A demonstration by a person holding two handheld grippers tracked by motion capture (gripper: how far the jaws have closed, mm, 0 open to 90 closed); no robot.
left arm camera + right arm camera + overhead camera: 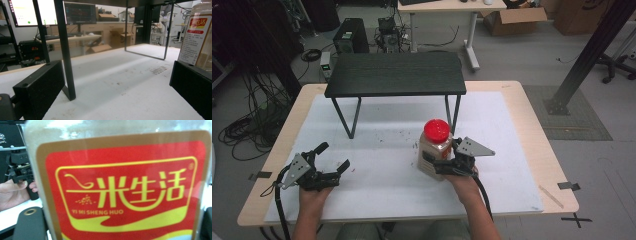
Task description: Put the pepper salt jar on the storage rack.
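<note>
on the white mat covering the table (522,165), toward the person's right, a tall jar (435,150) with a red lid (437,129) stands upright in front of the small black stand (395,74). the right claw (439,164) is closed around the jar's lower body, its jaws pressing either side; in the right gripper view the red and yellow label (125,192) sits right against the camera. the left claw (332,159) rests on the mat well apart from the jar, jaws spread wide with nothing between them.

the grip looks low on a tall, top-heavy container, so a quick lift or swing would likely let the jar tip or pivot between the jaws. the smooth wall could also slip if the squeeze eases. a raise straight up and forward risks knocking the lid against the stand's edge.
</note>
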